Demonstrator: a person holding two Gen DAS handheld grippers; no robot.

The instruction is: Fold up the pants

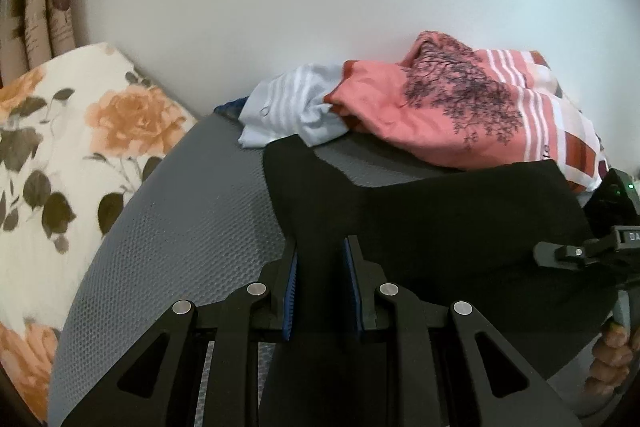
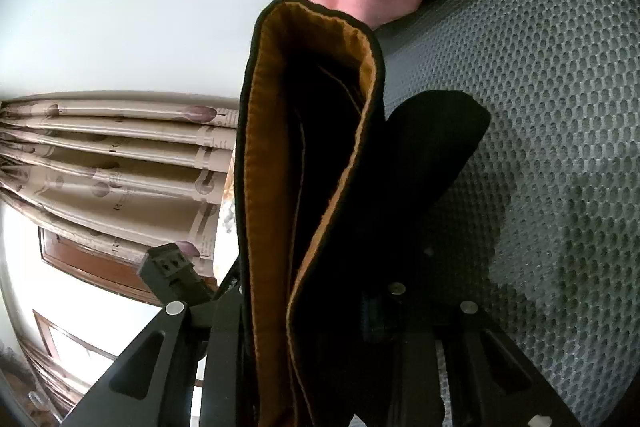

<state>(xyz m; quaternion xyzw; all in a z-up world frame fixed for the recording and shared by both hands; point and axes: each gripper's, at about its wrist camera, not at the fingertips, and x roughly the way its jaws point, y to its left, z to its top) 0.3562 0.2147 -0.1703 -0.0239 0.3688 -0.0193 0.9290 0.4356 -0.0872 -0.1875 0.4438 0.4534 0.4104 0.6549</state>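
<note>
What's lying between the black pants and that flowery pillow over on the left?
Only bare grey mesh mat. In the left wrist view, nothing rests on it between the black pants and the floral pillow.

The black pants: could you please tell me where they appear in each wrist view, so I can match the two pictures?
Left wrist view: the black pants spread across the centre and right, over the grey mat.
Right wrist view: they stand at the centre, the orange-lined waistband facing the camera.
Shared landmark: the pink tree-print cloth, behind the pants in both.
</note>
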